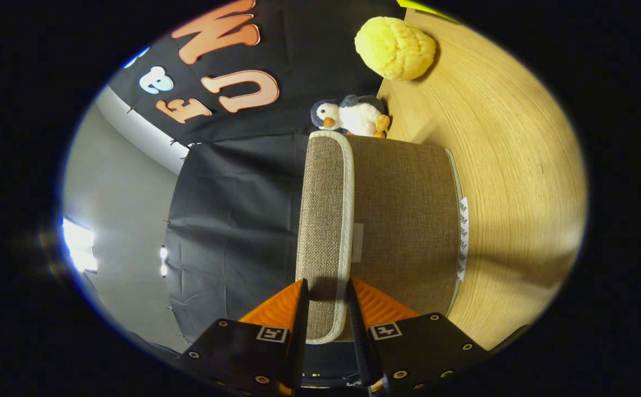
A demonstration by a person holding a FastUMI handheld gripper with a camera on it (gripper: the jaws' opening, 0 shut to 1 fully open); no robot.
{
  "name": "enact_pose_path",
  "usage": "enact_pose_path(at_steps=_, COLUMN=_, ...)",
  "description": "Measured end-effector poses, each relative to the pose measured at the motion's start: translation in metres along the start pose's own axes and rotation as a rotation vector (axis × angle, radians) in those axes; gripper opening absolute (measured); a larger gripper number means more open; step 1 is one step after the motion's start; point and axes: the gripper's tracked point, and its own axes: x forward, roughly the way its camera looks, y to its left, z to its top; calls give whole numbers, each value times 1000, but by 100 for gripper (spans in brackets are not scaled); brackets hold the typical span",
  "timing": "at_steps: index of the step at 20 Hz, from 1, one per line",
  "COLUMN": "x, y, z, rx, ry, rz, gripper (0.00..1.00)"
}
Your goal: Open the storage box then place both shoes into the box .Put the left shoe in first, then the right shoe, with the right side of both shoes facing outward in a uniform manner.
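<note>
Gripper view: storage box (403, 220) of woven fabric on wooden desk (518, 182), lid (323, 237) with pale piped rim lifted edge-on. Gripper (327, 309) narrowed onto lid rim, fingers either side, apparently pinching. Lid probably light, fairly stiff, cloth grippy; rim best hold. Toy penguin (353, 117) just beyond box; yellow plush ball (394, 47) farther along desk edge.

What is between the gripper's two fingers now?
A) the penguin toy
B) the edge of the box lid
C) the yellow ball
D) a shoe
B: the fingers of the gripper sit on either side of the white-trimmed lid of the box.
</note>
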Motion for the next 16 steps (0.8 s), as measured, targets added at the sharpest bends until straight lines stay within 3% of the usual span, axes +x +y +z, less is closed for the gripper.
enact_pose_path(at_steps=3, x=-2, y=-2, z=2, rx=-25, ry=-28, rz=-18, gripper=27)
enact_pose_path(at_steps=7, x=-7, y=-4, z=8, rx=6, ry=-75, rz=-14, gripper=25)
enact_pose_path(at_steps=8, x=-12, y=0, z=10, rx=19, ry=-88, rz=3, gripper=15)
enact_pose_path(at_steps=12, x=-15, y=7, z=5, rx=32, ry=-87, rz=25, gripper=11)
enact_pose_path(at_steps=14, x=-22, y=35, z=12, rx=45, ry=-115, rz=117, gripper=10)
enact_pose_path(at_steps=16, x=-19, y=48, z=17, rx=-14, ry=-134, rz=106, gripper=6)
